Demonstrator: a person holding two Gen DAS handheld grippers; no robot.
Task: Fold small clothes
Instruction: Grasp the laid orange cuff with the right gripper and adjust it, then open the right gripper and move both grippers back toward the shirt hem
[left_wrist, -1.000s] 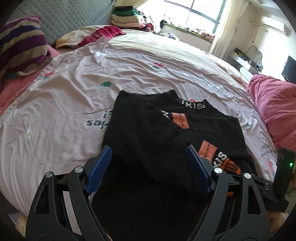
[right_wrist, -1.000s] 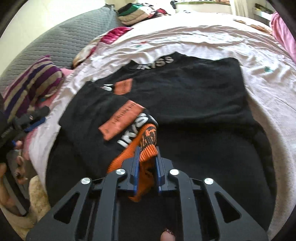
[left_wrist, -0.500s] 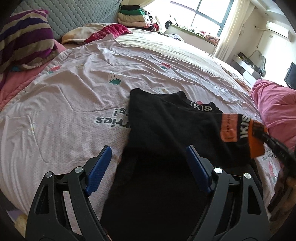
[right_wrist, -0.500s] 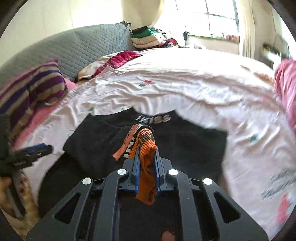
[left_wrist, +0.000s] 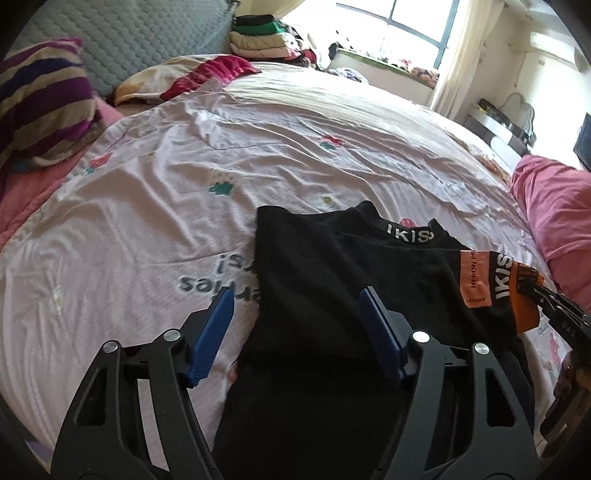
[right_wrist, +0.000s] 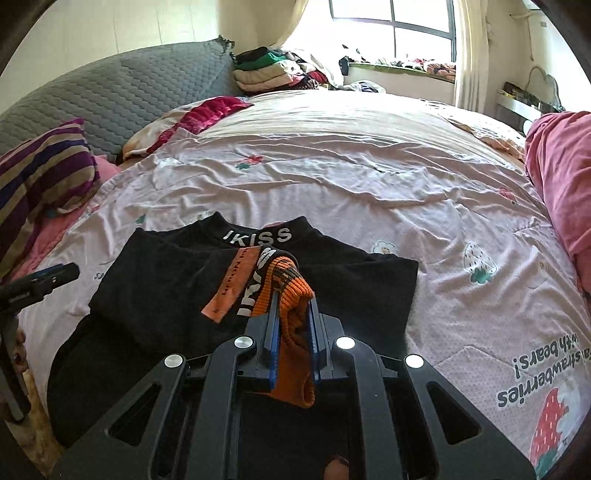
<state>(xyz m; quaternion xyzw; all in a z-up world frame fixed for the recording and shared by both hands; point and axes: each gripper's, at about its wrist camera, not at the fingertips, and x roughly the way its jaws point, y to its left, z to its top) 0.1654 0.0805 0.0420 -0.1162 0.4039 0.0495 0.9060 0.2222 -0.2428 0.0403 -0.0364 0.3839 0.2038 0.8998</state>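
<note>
A black sweater (left_wrist: 332, 266) with white "IKISS" lettering on the collar lies flat on the pink printed bedsheet (left_wrist: 147, 206). My right gripper (right_wrist: 293, 299) is shut on the orange ribbed cuff (right_wrist: 291, 284) of one sleeve, which it holds raised over the sweater's body (right_wrist: 166, 288). In the left wrist view that cuff (left_wrist: 524, 295) hangs at the sweater's right side, with the right gripper (left_wrist: 532, 286) behind it. My left gripper (left_wrist: 295, 293) hovers over the sweater's near left edge. Its jaws are closing, the black fabric lies under the gap, and the pads press on nothing. It shows at the left edge of the right wrist view (right_wrist: 55, 275).
A striped pillow (right_wrist: 40, 177) and a grey quilted headboard (right_wrist: 122, 92) lie to the left. A stack of folded clothes (right_wrist: 266, 70) sits at the far end of the bed. A pink blanket (right_wrist: 561, 177) is bunched on the right, near a window (right_wrist: 391, 26).
The right gripper has lifted the sleeve cuff off the sweater and carried it across towards the right side. The left gripper has shifted to the sweater's left edge, and its jaws stand narrower.
</note>
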